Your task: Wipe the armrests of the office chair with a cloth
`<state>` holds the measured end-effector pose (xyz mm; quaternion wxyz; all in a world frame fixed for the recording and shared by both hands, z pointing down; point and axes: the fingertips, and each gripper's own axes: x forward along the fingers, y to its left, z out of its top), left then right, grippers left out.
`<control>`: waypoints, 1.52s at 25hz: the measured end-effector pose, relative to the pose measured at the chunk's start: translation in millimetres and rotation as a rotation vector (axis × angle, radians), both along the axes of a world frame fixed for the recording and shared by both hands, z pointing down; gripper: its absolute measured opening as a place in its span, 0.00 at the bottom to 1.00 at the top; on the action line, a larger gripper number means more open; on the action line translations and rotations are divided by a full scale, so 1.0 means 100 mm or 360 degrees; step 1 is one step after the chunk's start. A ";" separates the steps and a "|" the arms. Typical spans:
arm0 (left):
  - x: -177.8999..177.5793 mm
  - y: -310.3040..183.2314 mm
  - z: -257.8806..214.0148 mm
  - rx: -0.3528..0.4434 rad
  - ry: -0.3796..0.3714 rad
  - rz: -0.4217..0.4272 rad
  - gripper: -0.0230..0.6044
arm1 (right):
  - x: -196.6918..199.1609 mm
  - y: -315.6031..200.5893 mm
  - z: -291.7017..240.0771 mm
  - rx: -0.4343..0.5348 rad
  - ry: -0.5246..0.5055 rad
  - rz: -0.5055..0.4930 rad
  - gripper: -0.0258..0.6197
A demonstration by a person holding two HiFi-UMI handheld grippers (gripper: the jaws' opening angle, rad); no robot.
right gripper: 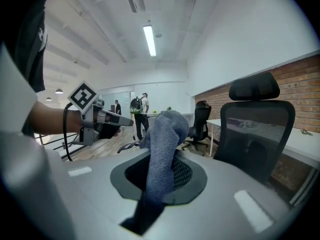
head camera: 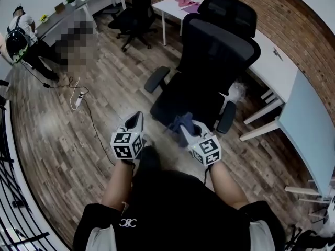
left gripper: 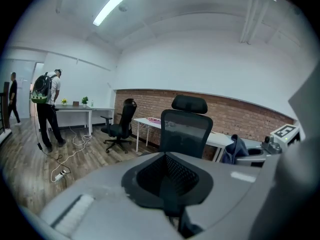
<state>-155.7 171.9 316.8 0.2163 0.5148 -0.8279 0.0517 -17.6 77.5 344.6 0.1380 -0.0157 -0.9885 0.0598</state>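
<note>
In front of the operator, above the wooden floor (head camera: 57, 135), the left tongs (head camera: 137, 117) and the right tongs (head camera: 186, 127) are held side by side, near the front of the office chair (head camera: 214, 51) seat.

1. Left tongs: the jaws are brought together with nothing between them. In the head view they taper to a single point aimed toward the chair. They touch neither the chair nor the cloth.
2. Right tongs: the jaws are clamped on a blue-grey cloth (right gripper: 165, 139). The cloth rises out of the jaw gap in a bunched fold and droops over at its top. In the head view the cloth (head camera: 180, 121) shows as a dark blue bundle at the jaw tips, in line with the seat edge.
3. Armrests (head camera: 157, 79): one stands at the picture's left of the seat, the other (head camera: 226, 117) at its right. The cloth lies between them, nearer the right-hand one, and is apart from both.
4. Chair position: the black mesh backrest and headrest face the operator. A white tabletop (head camera: 277, 67) and a brick wall (head camera: 293, 14) stand behind the chair.
5. Surroundings: a second chair (head camera: 137, 14) stands further back. A person (head camera: 21, 35) wearing a backpack stands at the far left, with a power strip (head camera: 78, 101) lying on the floor nearby.
</note>
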 end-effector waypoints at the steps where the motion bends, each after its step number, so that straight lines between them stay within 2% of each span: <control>1: -0.09 -0.05 0.03 -0.0003 0.0006 0.0008 0.05 | -0.09 -0.07 0.04 0.0000 0.0017 0.0015 0.11; 4: -0.38 -0.23 0.10 -0.0011 0.0031 0.0047 0.05 | -0.40 -0.27 0.12 0.0004 0.0058 0.0062 0.11; 9: -0.99 -0.50 0.21 -0.0016 0.0097 0.0136 0.04 | -1.05 -0.68 0.26 0.0150 0.0164 0.0248 0.11; 12: -1.39 -0.59 0.30 -0.0021 0.0136 0.0153 0.04 | -1.42 -0.76 0.34 0.0082 0.0195 0.0263 0.11; 15: -1.75 -0.69 0.36 -0.0036 0.0108 0.0198 0.04 | -1.77 -0.86 0.46 0.0011 0.0259 0.0299 0.11; 21: -2.25 -0.89 0.64 -0.0065 0.0146 0.0309 0.04 | -2.28 -1.13 0.73 -0.0016 0.0340 0.0421 0.11; 24: -2.44 -0.92 0.72 -0.0083 0.0193 0.0339 0.05 | -2.42 -1.32 0.79 -0.0041 0.0365 0.0569 0.11; 26: -2.50 -0.91 0.78 -0.0098 0.0220 0.0366 0.04 | -2.51 -1.37 0.86 -0.0063 0.0402 0.0600 0.11; 29: -2.56 -0.92 0.90 -0.0127 0.0241 0.0383 0.04 | -2.66 -1.42 1.09 -0.0075 0.0493 0.0557 0.11; 33: -2.59 -1.01 1.09 -0.0182 0.0280 0.0370 0.05 | -2.90 -1.60 1.57 -0.0119 0.0692 0.0465 0.11; 36: -2.64 -1.04 1.20 -0.0217 0.0284 0.0348 0.05 | -3.14 -1.84 1.86 -0.0088 0.0731 0.0480 0.11; 38: -2.69 -1.03 1.27 -0.0223 0.0312 0.0310 0.04 | -3.30 -2.01 2.03 -0.0125 0.0736 0.0519 0.11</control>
